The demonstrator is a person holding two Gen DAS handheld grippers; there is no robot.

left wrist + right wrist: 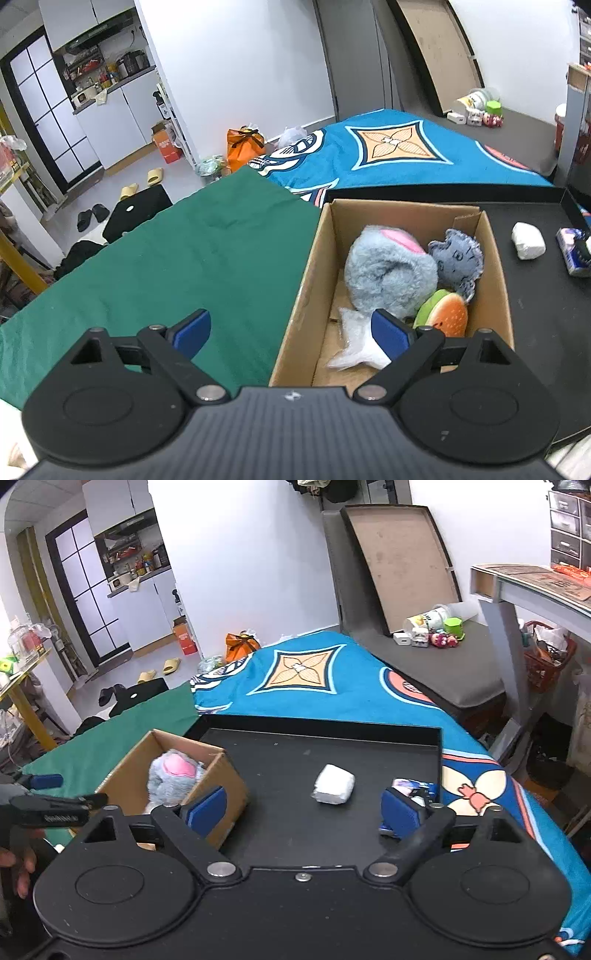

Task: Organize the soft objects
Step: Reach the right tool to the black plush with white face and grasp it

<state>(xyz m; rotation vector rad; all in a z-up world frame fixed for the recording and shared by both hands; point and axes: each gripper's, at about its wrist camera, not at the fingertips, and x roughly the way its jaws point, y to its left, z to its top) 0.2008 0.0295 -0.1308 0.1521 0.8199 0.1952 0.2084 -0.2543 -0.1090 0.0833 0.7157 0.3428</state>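
Observation:
A cardboard box [299, 295] holds a grey plush with a pink patch [388, 269], a blue-grey plush [458, 258], a burger plush [443, 314] and a white star plush [354, 343]. My left gripper [291, 332] is open and empty, straddling the box's left wall. My right gripper [303, 808] is open and empty above the black tray [332, 734]. A white soft packet [333, 784] lies ahead between its fingers. A blue tissue pack [410, 786] sits by the right fingertip. The box [225, 775] is at its left.
A green cloth [184, 258] covers the surface left of the box. A blue patterned blanket [314, 686] lies beyond the tray. The white packet [528, 240] and tissue pack [572, 254] show at the right in the left wrist view. The floor holds bags and slippers.

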